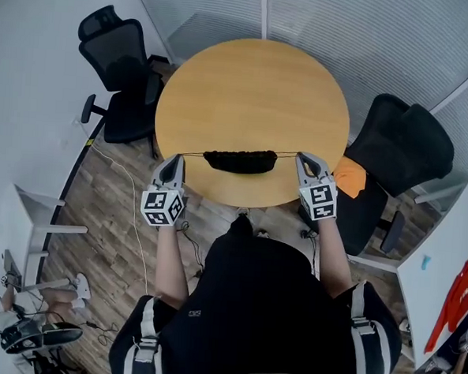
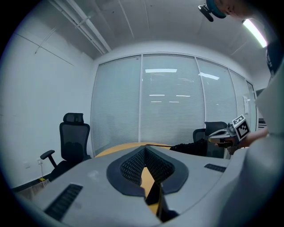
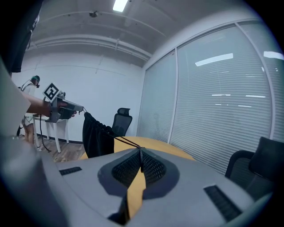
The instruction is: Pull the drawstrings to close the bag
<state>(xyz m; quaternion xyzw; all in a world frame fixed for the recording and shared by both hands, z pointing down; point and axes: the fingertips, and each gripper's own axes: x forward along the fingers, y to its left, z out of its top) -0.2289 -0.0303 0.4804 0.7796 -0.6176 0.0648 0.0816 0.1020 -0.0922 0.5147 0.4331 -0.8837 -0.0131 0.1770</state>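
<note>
A black drawstring bag point(image 1: 239, 160) hangs bunched up over the near edge of the round wooden table point(image 1: 256, 81). A thin drawstring point(image 1: 193, 154) runs taut from its left end to my left gripper point(image 1: 178, 157), which is shut on it. A second drawstring point(image 1: 287, 155) stretches from the bag's right end into my right gripper point(image 1: 301, 157), also shut on it. In the right gripper view the cord point(image 3: 124, 142) leads from the closed jaws to the hanging bag point(image 3: 95, 135), with the left gripper point(image 3: 62, 108) beyond. The left gripper view shows the bag point(image 2: 191, 148) and the right gripper point(image 2: 226, 133).
Black office chairs stand at the table's far left point(image 1: 118, 72) and right point(image 1: 398, 153); an orange cloth point(image 1: 349, 177) lies on the right one. A white desk point(image 1: 34, 217) and a floor cable point(image 1: 134, 208) are at the left. Frosted glass walls point(image 1: 346, 31) run behind.
</note>
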